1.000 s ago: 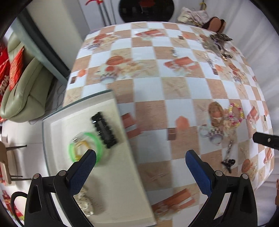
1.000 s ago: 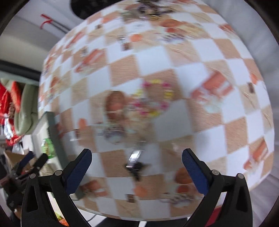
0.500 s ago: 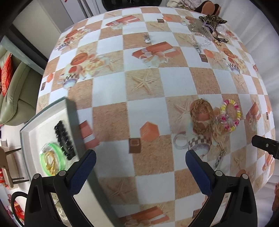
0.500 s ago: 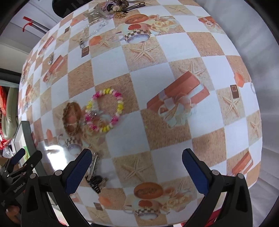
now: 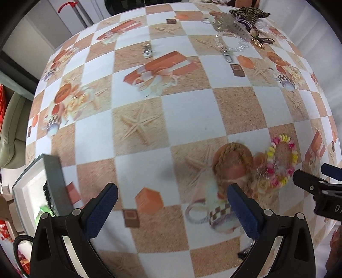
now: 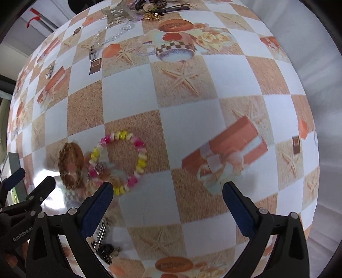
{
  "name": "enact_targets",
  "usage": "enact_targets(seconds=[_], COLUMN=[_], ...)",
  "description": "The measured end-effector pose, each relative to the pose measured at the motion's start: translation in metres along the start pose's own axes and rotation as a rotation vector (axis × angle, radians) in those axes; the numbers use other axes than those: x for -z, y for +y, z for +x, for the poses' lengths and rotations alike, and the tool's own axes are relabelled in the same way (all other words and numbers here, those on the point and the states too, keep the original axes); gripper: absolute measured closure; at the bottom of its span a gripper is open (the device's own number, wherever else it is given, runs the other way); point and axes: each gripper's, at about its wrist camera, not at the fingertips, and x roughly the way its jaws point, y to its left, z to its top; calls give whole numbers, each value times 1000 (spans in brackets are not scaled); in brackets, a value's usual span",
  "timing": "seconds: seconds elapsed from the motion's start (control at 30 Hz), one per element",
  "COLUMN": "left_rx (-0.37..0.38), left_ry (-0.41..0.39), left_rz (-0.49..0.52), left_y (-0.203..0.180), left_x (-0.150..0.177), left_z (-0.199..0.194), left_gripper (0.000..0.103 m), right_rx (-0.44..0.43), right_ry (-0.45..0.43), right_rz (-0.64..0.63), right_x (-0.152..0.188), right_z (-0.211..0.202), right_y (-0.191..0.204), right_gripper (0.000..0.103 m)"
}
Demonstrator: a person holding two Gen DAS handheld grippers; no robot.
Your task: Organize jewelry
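A pink, yellow and white beaded bracelet (image 6: 121,162) lies on the checkered tablecloth, just ahead of my right gripper's left fingertip; it also shows in the left wrist view (image 5: 281,162). A braided tan ring (image 5: 234,162) lies beside it, also in the right wrist view (image 6: 71,165). My left gripper (image 5: 172,205) is open and empty, its right fingertip near the braided ring. My right gripper (image 6: 167,203) is open and empty. A grey tray (image 5: 52,181) at the left holds a black bracelet and a green ring, mostly hidden.
A pile of hair clips, chains and jewelry (image 5: 241,23) lies at the table's far side, also in the right wrist view (image 6: 136,10). A small silver charm (image 5: 147,52) lies mid-table. A dark clip and keyring piece (image 6: 104,246) lies near my right gripper. A green sofa (image 5: 10,128) stands left.
Both grippers have moved forward over the table toward the beaded bracelet and braided ring. The tray has slid to the left edge of the left wrist view. Both stay open.
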Motion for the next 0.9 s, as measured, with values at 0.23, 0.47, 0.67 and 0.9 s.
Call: enact_targets(seconds=[0.23,0.47,0.67,0.9], left_rx=[-28,6,65,86], left_ry=[10,-13,-20,-30], left_rz=[37,45,90,112], left_y=[-11,-22,-40,-56], left_x=[-6,-12,-12,-16], left_z=[19,18,8,1], left_gripper=[0,5,38,92], right_rx=[67,57,37,-47], right_ry=[-27,-75,-83,-72], right_rz=[-98,-211,-231,-163], right_x=[-14,-19,-21,-31], right_z=[16,12,12,10], right_y=[28,50,62,49], right_gripper=[21,46,90,94])
